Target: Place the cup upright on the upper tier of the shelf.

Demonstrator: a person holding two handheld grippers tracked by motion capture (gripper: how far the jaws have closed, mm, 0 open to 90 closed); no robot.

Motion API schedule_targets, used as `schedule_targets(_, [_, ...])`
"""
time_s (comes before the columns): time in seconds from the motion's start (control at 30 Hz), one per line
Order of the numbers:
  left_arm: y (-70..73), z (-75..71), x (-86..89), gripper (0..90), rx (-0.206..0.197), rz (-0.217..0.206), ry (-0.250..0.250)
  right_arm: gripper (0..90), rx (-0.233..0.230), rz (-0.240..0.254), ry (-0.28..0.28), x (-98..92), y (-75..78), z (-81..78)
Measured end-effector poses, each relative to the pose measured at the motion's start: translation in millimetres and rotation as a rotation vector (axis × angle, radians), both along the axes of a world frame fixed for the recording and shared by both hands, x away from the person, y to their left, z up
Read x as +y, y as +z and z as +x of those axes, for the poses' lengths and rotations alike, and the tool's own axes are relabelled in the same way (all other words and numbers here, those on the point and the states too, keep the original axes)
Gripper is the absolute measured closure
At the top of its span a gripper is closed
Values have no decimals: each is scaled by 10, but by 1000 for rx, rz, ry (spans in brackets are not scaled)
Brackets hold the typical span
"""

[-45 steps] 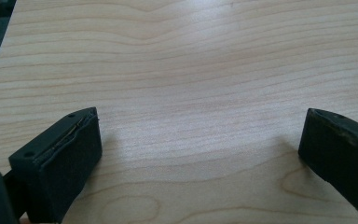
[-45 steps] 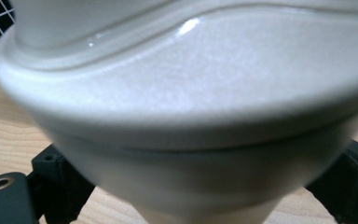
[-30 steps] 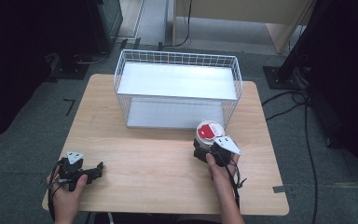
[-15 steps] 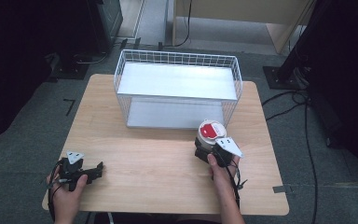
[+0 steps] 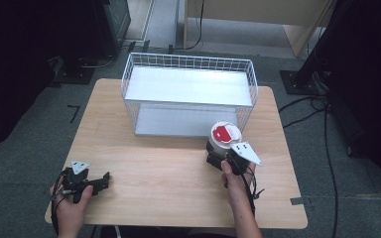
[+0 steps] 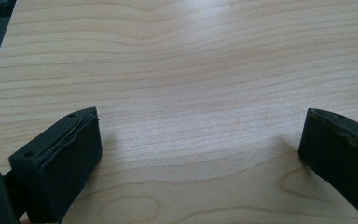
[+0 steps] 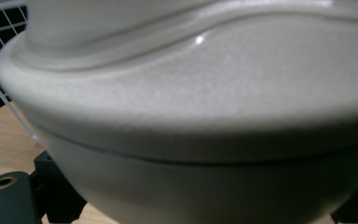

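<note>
Gripping the white tub point(image 5: 224, 140) in my right claw point(image 5: 220, 157); could clip the wire basket point(image 5: 188, 94). Left claw point(image 6: 200, 154) gapes empty.

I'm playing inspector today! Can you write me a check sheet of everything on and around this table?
Surface: light wooden table, bare between the hands.
Job's things: white wire basket at the far side, nothing seen inside; grey container with a red-and-white lid just in front of its right corner.
Clutter: nothing seen.
Grippers: left hand-held gripper rests near the front left corner, jaws wide apart over bare wood; right hand-held gripper is around the container, which sits close against its camera.
Cables: black cable trails from the right hand-held gripper; more lie on the floor at the right.
Surroundings: grey carpet, dark stands, wooden furniture behind.
</note>
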State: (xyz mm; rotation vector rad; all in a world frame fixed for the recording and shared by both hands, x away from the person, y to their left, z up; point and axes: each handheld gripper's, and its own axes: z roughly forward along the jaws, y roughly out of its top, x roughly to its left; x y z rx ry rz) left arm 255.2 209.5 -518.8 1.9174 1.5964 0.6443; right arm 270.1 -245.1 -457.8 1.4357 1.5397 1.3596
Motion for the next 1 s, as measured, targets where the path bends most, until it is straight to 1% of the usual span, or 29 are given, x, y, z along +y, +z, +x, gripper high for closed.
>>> schedule_targets(0.03, [0, 0, 0, 0, 0, 0, 0, 88, 0, 0, 0, 0, 0, 0])
schedule_targets(0.13, [0, 0, 0, 0, 0, 0, 0, 88, -15, 0, 6, 14, 84, -6])
schedule_targets(0.17, [0, 0, 0, 0, 0, 0, 0, 88, -25, -4, 10, 28, 143, -10])
schedule_targets(0.2, [0, 0, 0, 0, 0, 0, 0, 88, -25, -4, 10, 28, 143, -10])
schedule_targets(0.27, [0, 0, 0, 0, 0, 0, 0, 88, -38, -6, 17, 43, 200, -13])
schedule_targets(0.3, [0, 0, 0, 0, 0, 0, 0, 88, -50, -7, 22, 60, 258, -18])
schedule_targets(0.33, [0, 0, 0, 0, 0, 0, 0, 88, -50, -7, 22, 60, 258, -18])
schedule_targets(0.4, [0, 0, 0, 0, -1, -1, 0, 88, -61, -5, 27, 76, 314, -22])
schedule_targets(0.47, [0, 0, 1, 0, 0, 1, -1, 88, -73, -5, 30, 94, 368, -25])
schedule_targets(0.5, [1, 0, 1, 0, 1, 1, -1, 88, -90, -9, 33, 107, 430, -25])
schedule_targets(0.57, [0, 0, 0, 0, 0, 0, 0, 88, -93, -6, 35, 113, 451, -24])
schedule_targets(0.8, [2, 0, 3, 0, 2, 3, -3, 88, -126, -12, 38, 138, 635, 2])
schedule_targets(0.93, [1, 0, 2, 0, 0, 2, -1, 88, -136, -3, 37, 147, 739, 30])
schedule_targets(1.0, [0, 0, 2, 0, 0, 2, -1, 88, -149, -10, 40, 150, 785, 46])
